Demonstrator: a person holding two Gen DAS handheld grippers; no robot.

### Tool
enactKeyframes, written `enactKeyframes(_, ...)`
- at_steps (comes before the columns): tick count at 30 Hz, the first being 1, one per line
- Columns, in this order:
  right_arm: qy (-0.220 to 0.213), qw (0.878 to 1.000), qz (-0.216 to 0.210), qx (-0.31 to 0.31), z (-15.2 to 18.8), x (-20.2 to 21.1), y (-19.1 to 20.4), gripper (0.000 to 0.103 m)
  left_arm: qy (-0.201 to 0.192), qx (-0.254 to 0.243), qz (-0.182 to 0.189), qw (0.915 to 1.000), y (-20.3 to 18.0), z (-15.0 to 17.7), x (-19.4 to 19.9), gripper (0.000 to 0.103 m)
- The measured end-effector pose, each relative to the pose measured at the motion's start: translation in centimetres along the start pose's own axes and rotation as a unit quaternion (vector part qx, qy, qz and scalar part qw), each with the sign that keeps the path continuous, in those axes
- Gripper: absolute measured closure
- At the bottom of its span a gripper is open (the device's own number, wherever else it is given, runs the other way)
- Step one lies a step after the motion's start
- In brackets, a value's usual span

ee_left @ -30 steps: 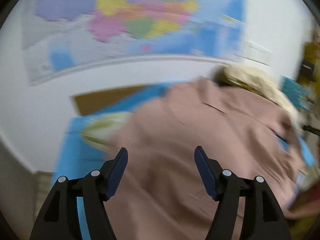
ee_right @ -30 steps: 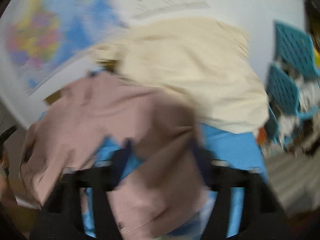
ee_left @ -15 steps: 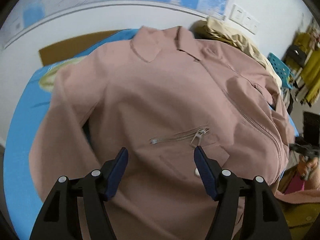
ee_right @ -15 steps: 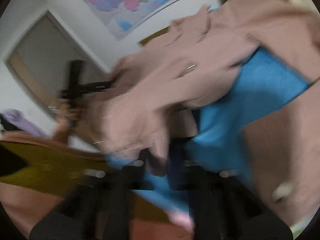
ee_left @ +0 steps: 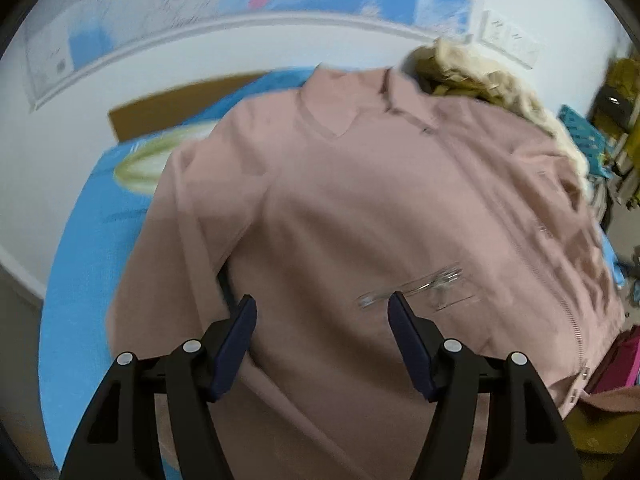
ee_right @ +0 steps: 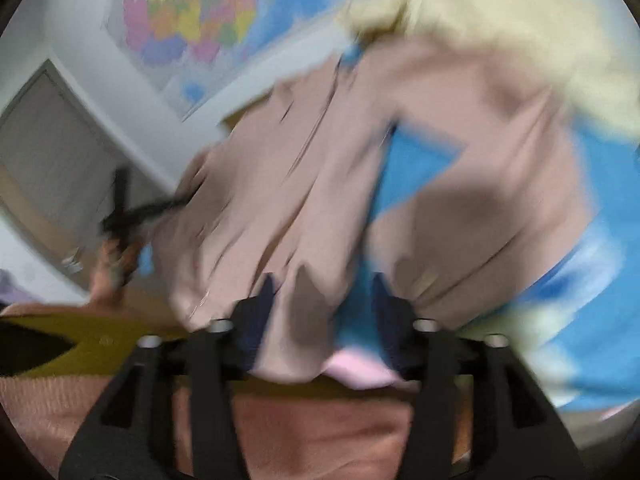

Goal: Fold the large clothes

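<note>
Pink jacket [ee_left: 360,208] flat on bed, collar toward far wall

Both the left gripper [ee_left: 322,312] and the right gripper [ee_right: 322,292] have black triangular-cutout frames, silver rivets and navy-blue finger pads [ee_left: 236,344].

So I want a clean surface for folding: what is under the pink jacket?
The pink jacket lies on a blue sheet with a pale green print, showing at its left. Whatever else lies beneath is covered. A cream garment is heaped behind its collar.
</note>
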State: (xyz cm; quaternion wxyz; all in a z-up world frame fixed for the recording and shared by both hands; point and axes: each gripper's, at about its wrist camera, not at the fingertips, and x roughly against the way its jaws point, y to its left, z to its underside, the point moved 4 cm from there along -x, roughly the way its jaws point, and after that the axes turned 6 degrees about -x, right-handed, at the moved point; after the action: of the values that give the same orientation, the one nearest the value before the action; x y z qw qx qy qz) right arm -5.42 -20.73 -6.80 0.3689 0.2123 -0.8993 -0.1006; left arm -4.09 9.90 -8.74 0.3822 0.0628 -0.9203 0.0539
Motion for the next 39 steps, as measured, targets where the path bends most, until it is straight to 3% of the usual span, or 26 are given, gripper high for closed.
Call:
enactKeyframes(1,-0.02,0.998,0.059,0.011,-1.1,0.0,-0.7,0.02,-0.013,-0.008,0.006,0.9999,-0.5,-0.5,0.6,0.037)
enactKeyframes(4,-0.03,0.986,0.16,-0.016,-3.3,-1.6,-3.8,0.021,-0.033,-0.021,0.012,0.9992,-1.9,-1.7,1.4,0.037)
enactKeyframes(9,-0.011,0.985,0.157,-0.077,-4.5,-4.9,-8.6,0.024,-0.04,-0.045,0.03,0.9977,-4.3,-3.3,1.0,0.037)
enactKeyframes(11,-0.001,0.985,0.145,-0.09,-5.0,-5.6,-9.8,0.052,-0.038,-0.051,0.036,0.9973,-5.0,-3.7,0.5,0.037)
enactKeyframes(12,0.006,0.988,0.126,-0.094,-5.0,-5.8,-9.7,0.082,-0.038,-0.054,0.04,0.997,-5.4,-4.0,0.3,0.037)
enactKeyframes(13,0.007,0.99,0.104,-0.096,-5.2,-5.5,-10.0,0.098,-0.038,-0.058,0.044,0.9966,-5.7,-4.3,0.0,0.037)
enactKeyframes(17,-0.028,0.995,0.017,-0.093,-7.7,-2.0,-7.3,0.098,-0.041,-0.07,0.066,0.9945,-6.8,-5.6,-0.7,0.037)
enactKeyframes(21,-0.068,0.992,-0.089,-0.059,-11.7,2.5,-1.9,0.098,-0.054,-0.077,0.106,0.9899,-7.9,-7.5,-0.8,0.037)
enactKeyframes(24,-0.078,0.982,-0.163,-0.048,-14.4,3.4,2.3,0.098,-0.074,-0.08,0.153,0.9822,-8.6,-9.1,-0.2,0.037)
enactKeyframes(28,-0.061,0.965,-0.253,-0.027,-17.2,1.3,8.1,0.098,-0.096,-0.069,0.245,0.9622,-9.3,-10.9,0.8,0.03)
enactKeyframes(31,-0.032,0.96,-0.279,-0.012,-17.6,-2.6,11.3,0.098,-0.112,-0.065,0.28,0.951,-9.3,-11.3,1.2,0.021)
enactKeyframes(34,0.028,0.96,-0.278,-0.018,-17.3,-8.6,13.2,0.097,-0.104,-0.051,0.289,0.9503,-8.3,-10.7,0.2,0.02)
enactKeyframes(36,0.069,0.961,-0.265,-0.029,-16.2,-12.3,13.5,0.089,-0.087,-0.04,0.275,0.9567,-7.4,-10.1,-0.9,0.02)
enactKeyframes(37,0.1,0.963,-0.251,-0.025,-15.5,-14.2,13.7,0.079,-0.08,-0.038,0.265,0.9601,-7.1,-9.8,-1.3,0.02)
enactKeyframes(39,0.112,0.97,-0.214,-0.016,-14.6,-15.6,13.0,0.075,-0.06,-0.036,0.239,0.9686,-6.4,-9.0,-2.5,0.02)
